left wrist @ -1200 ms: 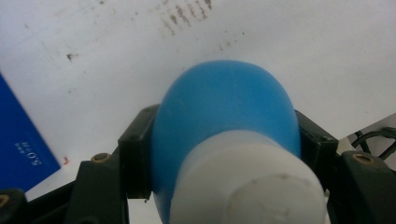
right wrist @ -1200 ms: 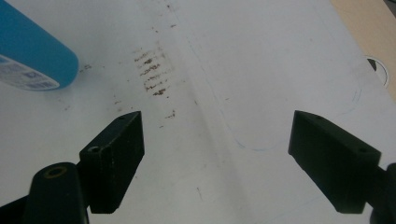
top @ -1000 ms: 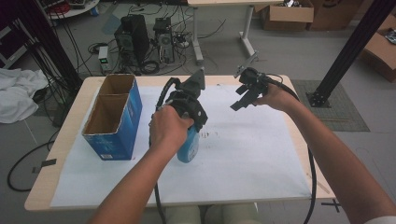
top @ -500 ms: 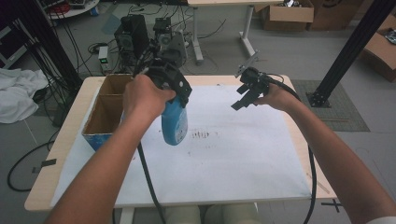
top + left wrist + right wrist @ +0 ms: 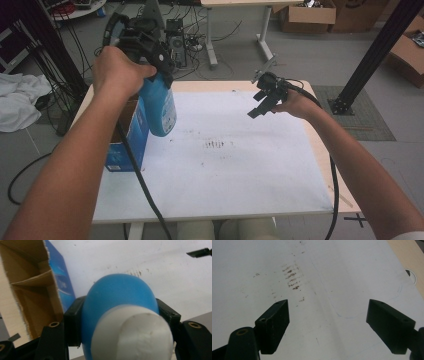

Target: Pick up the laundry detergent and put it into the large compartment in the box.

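A person works at a table (image 5: 320, 150) covered by a white sheet (image 5: 225, 170), a two-jaw gripper in each hand. The left gripper (image 5: 150, 50) is raised above the table's far left corner, its jaws clamped on the sides of a blue bottle (image 5: 159, 105) with a white cap (image 5: 132, 335). The bottle hangs in the air, tilted, its lower end over the sheet and just beside a blue cardboard box (image 5: 130, 135). In the left gripper view the box's open top shows brown inner walls and a cardboard divider (image 5: 32, 280) splitting it into compartments; the bottle sits close to the box's blue side wall, apart from it. The right gripper (image 5: 261, 102) is held over the far right part of the sheet, well apart from the bottle, its jaws wide apart with nothing between them. A patch of small brown marks (image 5: 217, 145) stains the sheet between the two grippers, and a faint pen outline (image 5: 367, 307) shows in the right gripper view. Black cables trail from both grippers along the forearms. Beyond the table stand computer gear (image 5: 177, 35), tangled floor cables, cardboard cartons (image 5: 305, 15) and a black post (image 5: 375, 55).
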